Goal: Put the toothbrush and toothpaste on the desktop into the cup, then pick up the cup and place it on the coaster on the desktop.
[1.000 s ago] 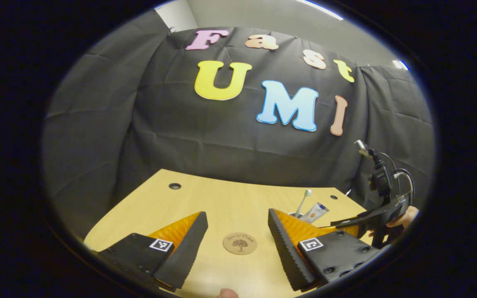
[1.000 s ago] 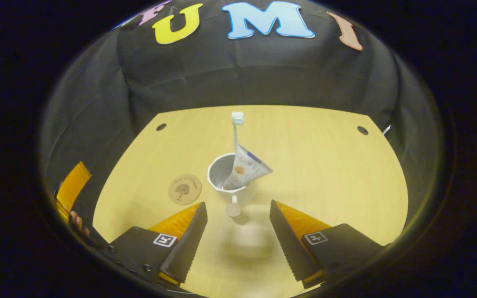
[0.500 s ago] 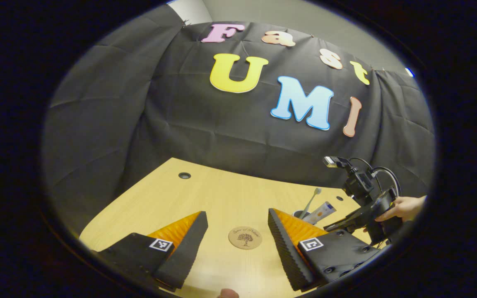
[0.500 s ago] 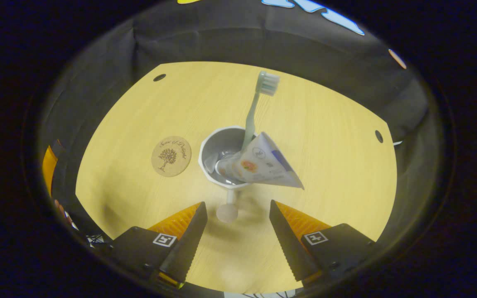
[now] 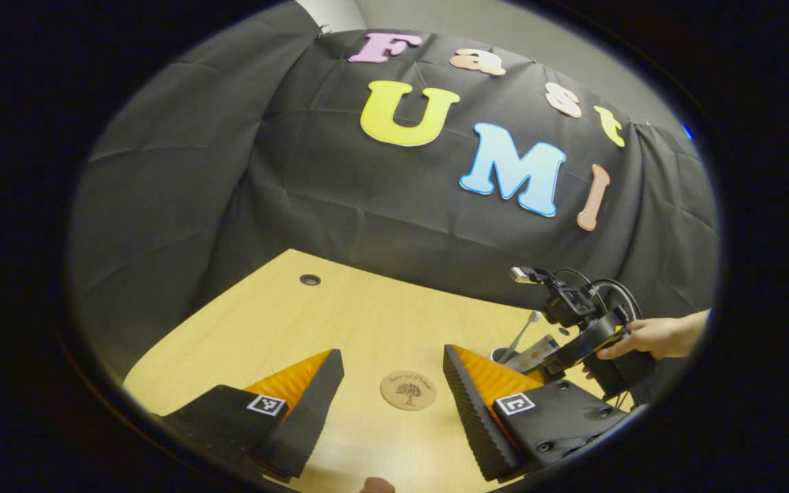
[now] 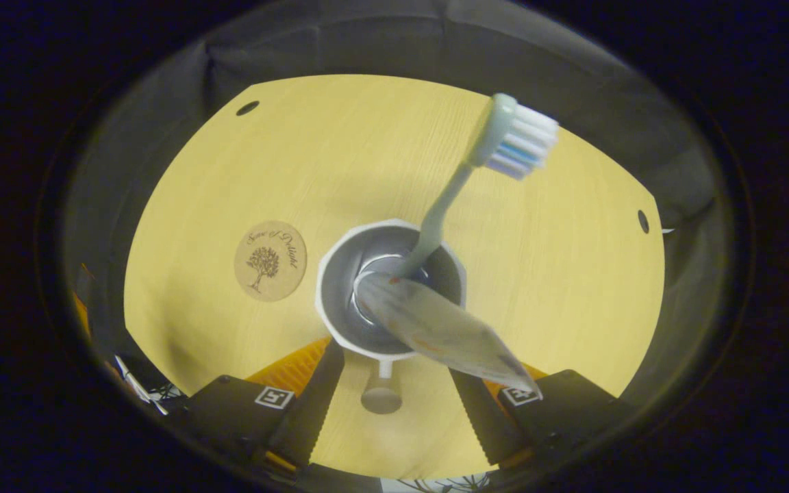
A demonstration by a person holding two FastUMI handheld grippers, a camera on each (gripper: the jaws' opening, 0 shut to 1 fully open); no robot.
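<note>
Right gripper (image 6: pixel 394 404) has dropped closer over the cup (image 6: pixel 340 322) since half a second ago; cup and toothbrush head now loom much larger in the right gripper view. Left gripper's view of the scene has barely changed; the coaster sits a touch farther right between its fingers.

Right gripper view, near to far: fingers spread wide, holding nothing, one to each side of the cup's near rim. The cup's small knob-ended handle (image 6: pixel 381 396) points toward the camera, in the gap between the fingers. White cup stands upright on the tabletop (image 6: pixel 340 157). Toothpaste tube (image 6: pixel 439 329) leans out of it toward the near right, its crimped end overlapping the right finger in the picture; contact unclear. Toothbrush (image 6: pixel 459 185) stands in the cup, bristle head leaning up and to the far right. Round cork coaster (image 6: pixel 270 260) lies flat just left of the cup, not touching it, nothing on it.

Left gripper view: left gripper (image 5: pixel 387 404) open wide, empty, low over the near tabletop edge. Coaster lies flat beyond the gap between its fingers. Farther right, a hand (image 5: pixel 648 337) holds the right gripper over the cup, with toothbrush and toothpaste sticking out.
</note>
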